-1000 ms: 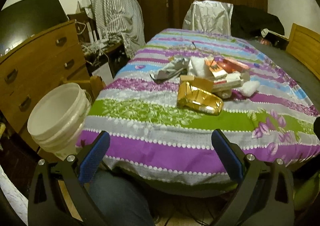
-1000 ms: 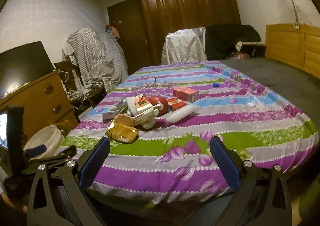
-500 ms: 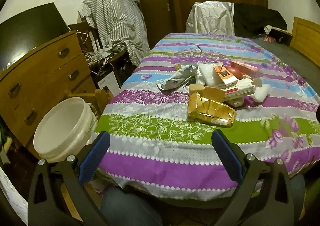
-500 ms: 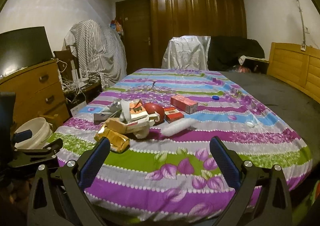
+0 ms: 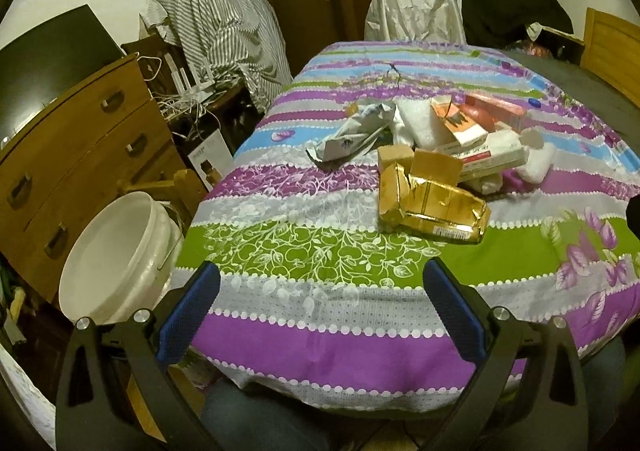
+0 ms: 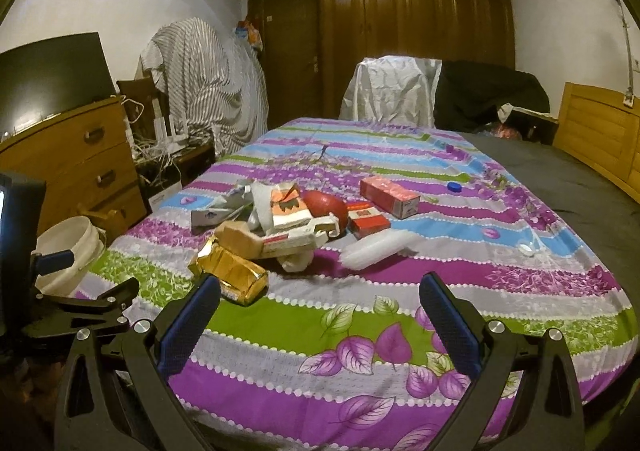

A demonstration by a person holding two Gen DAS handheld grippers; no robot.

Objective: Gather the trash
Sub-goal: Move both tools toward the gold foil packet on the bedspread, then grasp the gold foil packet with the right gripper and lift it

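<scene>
A: Where does the trash sit?
B: A heap lies mid-bed on the striped bedspread (image 5: 304, 251): a gold foil packet (image 5: 434, 211) nearest the foot, cardboard boxes (image 5: 480, 155) and crumpled paper (image 5: 352, 135) just behind, a pink box (image 6: 388, 197) and a blue cap (image 6: 454, 187) farther back.
A: And the bucket?
B: The white bucket (image 5: 116, 255) stands on the floor beside the bed's left corner.
A: The left hand-held gripper (image 5: 322, 303)?
B: Level at the bed's foot, pointed at the heap, fingers spread wide, holding nothing.
A: The right hand-held gripper (image 6: 320, 307)?
B: Same pose: jaws wide apart, nothing between them, near the foil packet but apart from it.
</scene>
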